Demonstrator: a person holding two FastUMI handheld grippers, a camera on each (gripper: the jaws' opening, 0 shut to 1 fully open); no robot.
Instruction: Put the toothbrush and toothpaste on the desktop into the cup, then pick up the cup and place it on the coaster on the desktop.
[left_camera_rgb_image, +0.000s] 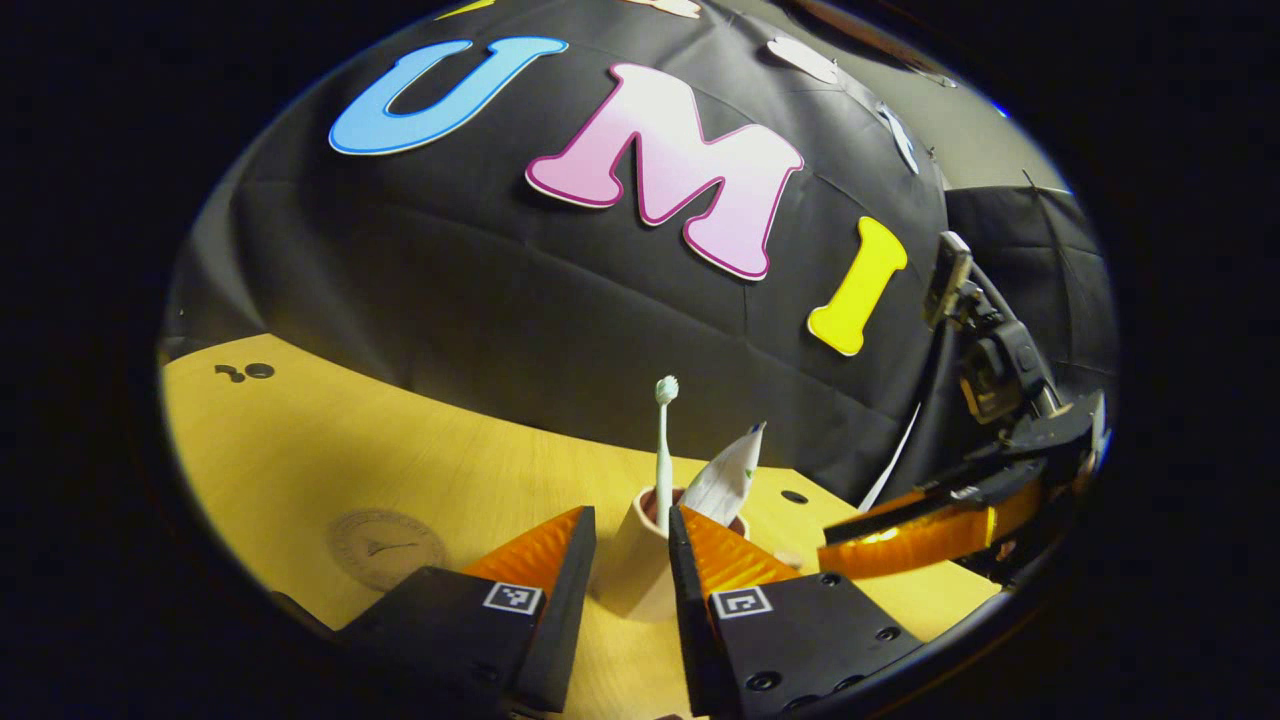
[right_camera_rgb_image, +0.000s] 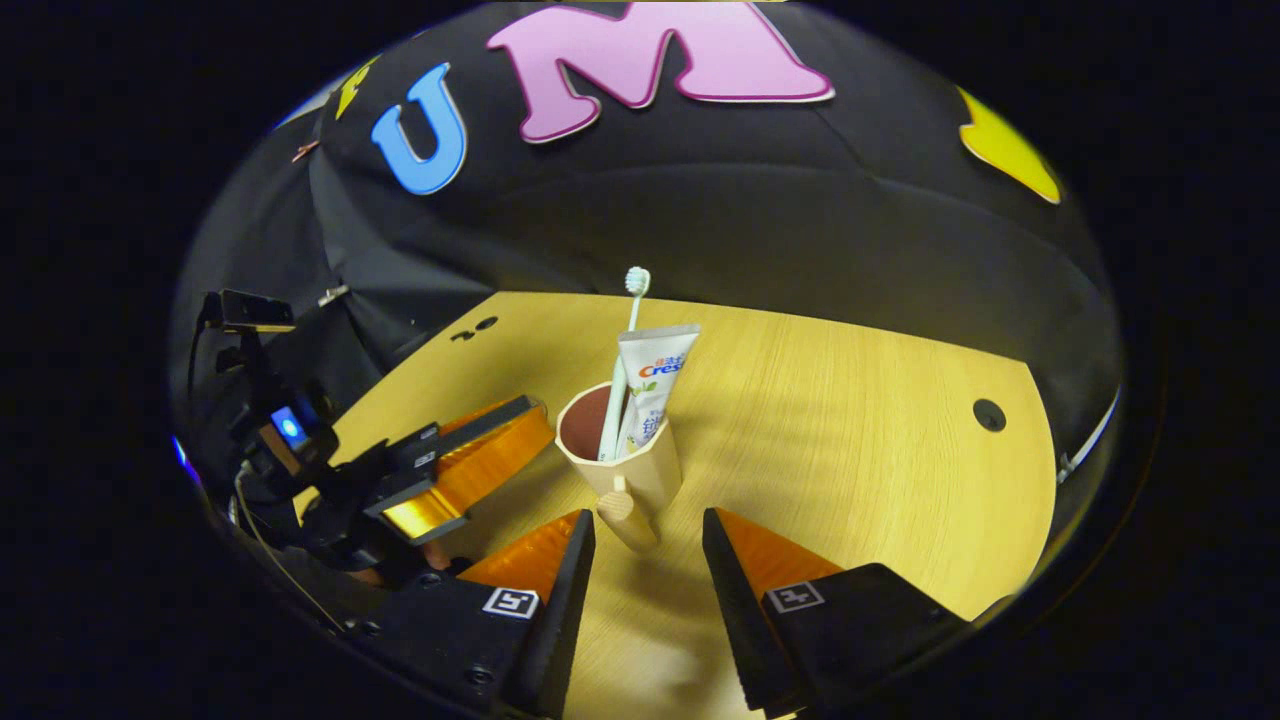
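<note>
The light, stiff, top-heavy cup (left_camera_rgb_image: 640, 560) is being straddled at mid-wall by the left tongs (left_camera_rgb_image: 632, 545), apparently untouched, while the right tongs (right_camera_rgb_image: 645, 545) are being held wide.

A pale yellow wooden worktop (right_camera_rgb_image: 850, 400) with fine straight grain and a smooth, low-sheen finish lies under the fingers. Ahead of the fingers stands a beige matt plastic cup (right_camera_rgb_image: 625, 470), holding a white smooth plastic toothbrush (right_camera_rgb_image: 622, 370) and a white glossy plastic toothpaste tube (right_camera_rgb_image: 652, 380). Left of the fingers, a round brown matt coaster (left_camera_rgb_image: 386, 548). Behind, black creased cloth wall (right_camera_rgb_image: 800, 230).
</note>
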